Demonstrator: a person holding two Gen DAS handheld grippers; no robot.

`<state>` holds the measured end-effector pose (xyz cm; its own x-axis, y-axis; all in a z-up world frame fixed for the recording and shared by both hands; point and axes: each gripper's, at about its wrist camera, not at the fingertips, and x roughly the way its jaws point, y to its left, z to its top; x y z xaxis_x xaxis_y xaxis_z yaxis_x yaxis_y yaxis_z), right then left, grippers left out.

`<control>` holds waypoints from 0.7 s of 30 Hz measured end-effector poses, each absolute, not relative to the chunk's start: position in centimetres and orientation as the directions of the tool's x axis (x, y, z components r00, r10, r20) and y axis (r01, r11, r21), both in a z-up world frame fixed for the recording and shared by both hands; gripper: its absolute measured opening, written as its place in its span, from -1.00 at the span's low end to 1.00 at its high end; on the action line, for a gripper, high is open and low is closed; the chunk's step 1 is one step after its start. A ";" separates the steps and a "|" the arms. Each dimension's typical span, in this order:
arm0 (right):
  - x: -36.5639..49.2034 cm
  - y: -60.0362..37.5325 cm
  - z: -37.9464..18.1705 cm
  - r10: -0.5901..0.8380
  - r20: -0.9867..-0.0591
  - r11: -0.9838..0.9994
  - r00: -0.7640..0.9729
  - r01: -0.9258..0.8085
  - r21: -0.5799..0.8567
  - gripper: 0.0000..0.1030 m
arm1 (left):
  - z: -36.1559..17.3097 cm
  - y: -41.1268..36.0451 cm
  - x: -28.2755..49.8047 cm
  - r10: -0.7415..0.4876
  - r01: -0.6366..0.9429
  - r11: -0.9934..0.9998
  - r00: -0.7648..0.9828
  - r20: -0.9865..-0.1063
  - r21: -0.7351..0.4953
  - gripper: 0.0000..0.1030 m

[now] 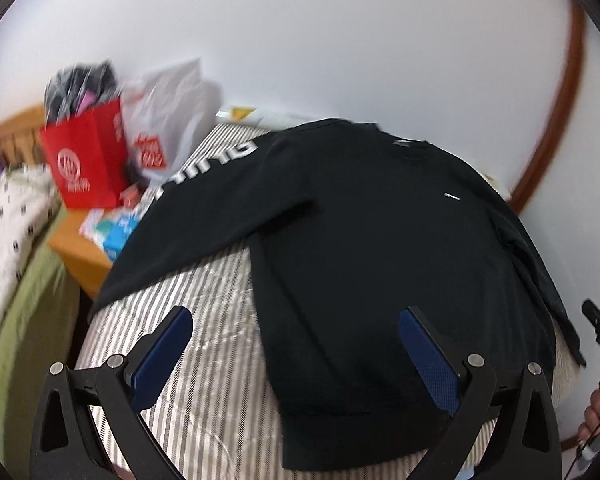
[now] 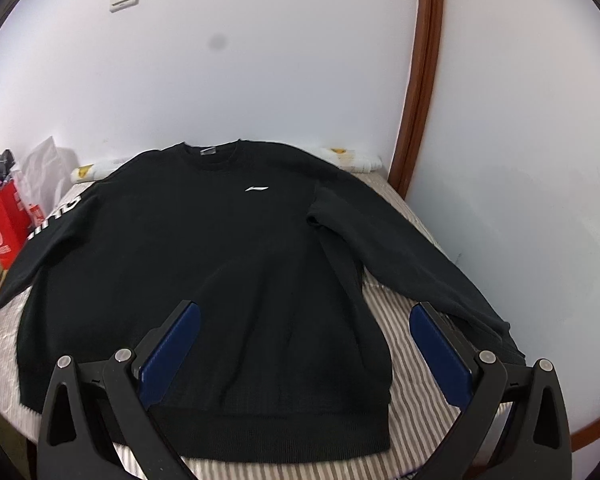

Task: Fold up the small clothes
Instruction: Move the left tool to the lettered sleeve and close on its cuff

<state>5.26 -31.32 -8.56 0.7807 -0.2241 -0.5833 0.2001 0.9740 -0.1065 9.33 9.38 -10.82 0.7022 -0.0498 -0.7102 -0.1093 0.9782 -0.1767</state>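
Folding hasn't begun, I judge: black sweatshirt lies flat, front up, sleeves spread on the striped bed. My left gripper and right gripper hover wide open, empty.

Motion blur smears the red bag; sleeve lettering is unreadable.

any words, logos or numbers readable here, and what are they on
Nothing reads cleanly.
Black long-sleeved sweatshirt, chest: a small white swoosh logo, no letters.
Its sleeve: large white letters, seen upside down and blurred; not readable.
Grey neck label: too small to read.
Red paper bag: white round emblem with characters beneath it, too blurred.
White plastic bag: red print, too blurred.
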 end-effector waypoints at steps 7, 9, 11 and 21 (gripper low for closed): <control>8.6 -30.8 -11.1 -0.217 -0.617 0.976 0.757 0.184 -0.116 0.99 | -14.7 14.7 12.0 -0.043 -0.249 0.929 0.659 -0.751 -0.273 0.93; 9.2 -30.9 -12.0 -0.187 -0.637 0.981 0.748 0.182 -0.074 0.99 | -15.6 15.7 12.7 -0.058 -0.264 0.919 0.645 -0.762 -0.293 0.86; 9.7 -31.1 -12.8 -0.133 -0.662 0.986 0.738 0.169 -0.009 0.99 | -16.3 16.6 13.4 -0.079 -0.274 0.904 0.646 -0.759 -0.327 0.84; 11.8 -30.2 -14.6 -0.081 -0.689 0.985 0.720 0.164 0.056 0.99 | -19.2 20.0 16.4 -0.163 -0.333 0.799 0.682 -0.713 -0.500 0.79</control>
